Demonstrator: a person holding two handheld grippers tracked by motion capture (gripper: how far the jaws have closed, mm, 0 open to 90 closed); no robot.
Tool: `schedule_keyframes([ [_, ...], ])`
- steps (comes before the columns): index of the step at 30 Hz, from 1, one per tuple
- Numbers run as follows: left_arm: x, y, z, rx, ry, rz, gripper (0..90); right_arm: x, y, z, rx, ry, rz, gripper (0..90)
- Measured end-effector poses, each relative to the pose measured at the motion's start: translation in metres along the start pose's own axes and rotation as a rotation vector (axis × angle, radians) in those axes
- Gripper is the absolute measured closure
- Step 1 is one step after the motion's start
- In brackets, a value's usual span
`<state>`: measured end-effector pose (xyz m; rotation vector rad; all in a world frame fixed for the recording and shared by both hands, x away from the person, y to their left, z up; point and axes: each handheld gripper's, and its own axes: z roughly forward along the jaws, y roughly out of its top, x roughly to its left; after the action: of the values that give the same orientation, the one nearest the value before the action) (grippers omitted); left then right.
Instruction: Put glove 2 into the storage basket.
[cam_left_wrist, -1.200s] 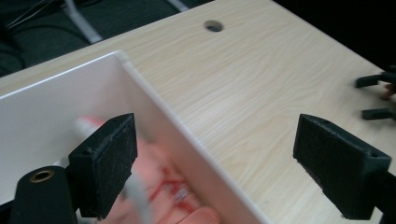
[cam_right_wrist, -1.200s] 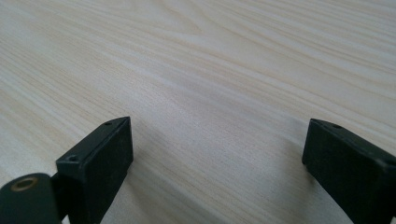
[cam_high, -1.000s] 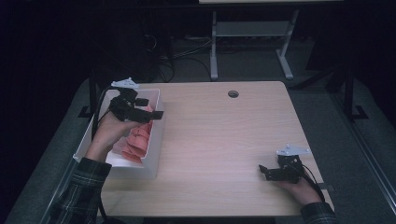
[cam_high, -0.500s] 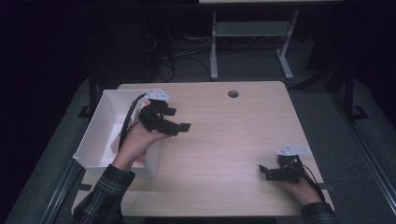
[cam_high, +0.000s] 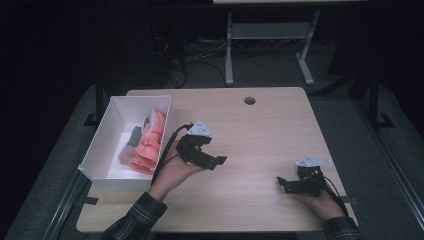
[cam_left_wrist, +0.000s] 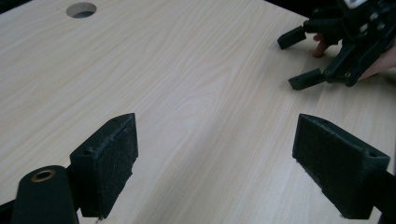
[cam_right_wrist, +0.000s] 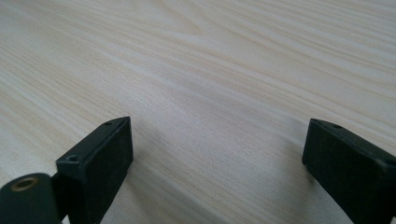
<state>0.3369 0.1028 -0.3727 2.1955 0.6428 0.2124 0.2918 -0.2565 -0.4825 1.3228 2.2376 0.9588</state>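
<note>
Your right gripper (cam_high: 289, 184) low right of high view, jaws spread wide, nothing between, resting on light wood table (cam_high: 260, 135). Your left gripper (cam_high: 212, 161) centre-left of frame, jaws spread too, nothing held, just right of white bin (cam_high: 102, 145). Bin at left table edge holds pink folded cloth (cam_high: 150, 142) beside grey item (cam_high: 130, 145). Cable hole (cam_high: 249, 100) at upper centre of tabletop.

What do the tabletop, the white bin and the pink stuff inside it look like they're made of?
Tabletop: pale wood-grain laminate, matte, by its printed-looking streaks. White bin: probably smooth plastic, thin rigid walls. Pink stuff: soft cloth, folded and creased.
</note>
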Motion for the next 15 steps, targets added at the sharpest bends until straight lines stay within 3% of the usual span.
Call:
schedule_keyframes([
  [7,-0.008,-0.026,0.025,0.030,0.012,0.029,13.6,0.000,0.000,0.000,0.001,0.000,-0.001,8.1],
  [15,-0.008,-0.049,0.047,0.056,0.006,0.019,13.6,0.000,0.000,0.000,0.001,0.000,-0.001,8.1],
])
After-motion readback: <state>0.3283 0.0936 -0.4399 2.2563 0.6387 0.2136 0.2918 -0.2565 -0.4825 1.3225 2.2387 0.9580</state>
